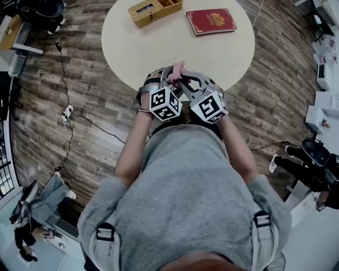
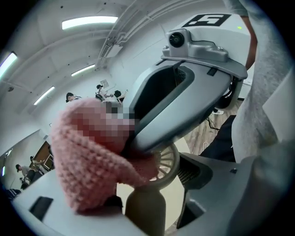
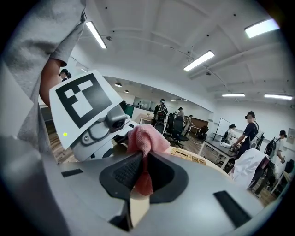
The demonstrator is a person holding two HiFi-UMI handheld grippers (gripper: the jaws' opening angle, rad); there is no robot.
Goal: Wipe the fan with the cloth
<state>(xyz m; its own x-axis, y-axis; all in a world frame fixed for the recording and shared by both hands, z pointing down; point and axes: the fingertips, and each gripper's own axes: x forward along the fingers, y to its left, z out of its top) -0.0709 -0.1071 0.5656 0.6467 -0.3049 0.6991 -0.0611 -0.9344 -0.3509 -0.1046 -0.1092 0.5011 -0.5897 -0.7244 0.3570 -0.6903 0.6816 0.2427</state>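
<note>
In the left gripper view a small fan stands between my left gripper's jaws point(image 2: 147, 205). Its olive handle point(image 2: 145, 212) is gripped low down, and its round grille point(image 2: 167, 161) shows above. A pink knitted cloth point(image 2: 87, 156) lies over the left part of the grille. My right gripper point(image 2: 132, 140) reaches in from the upper right and presses the cloth onto the fan. In the right gripper view the cloth point(image 3: 146, 140) is pinched in the shut jaws point(image 3: 143, 168). In the head view both grippers meet at the table's near edge, with the cloth point(image 1: 177, 68) sticking up between them.
The round beige table point(image 1: 159, 47) carries a wicker basket point(image 1: 154, 10) and a red book point(image 1: 211, 21) at its far side. Cables point(image 1: 79, 122) run across the wood floor on the left. Other people and office chairs point(image 3: 177, 129) stand further back in the room.
</note>
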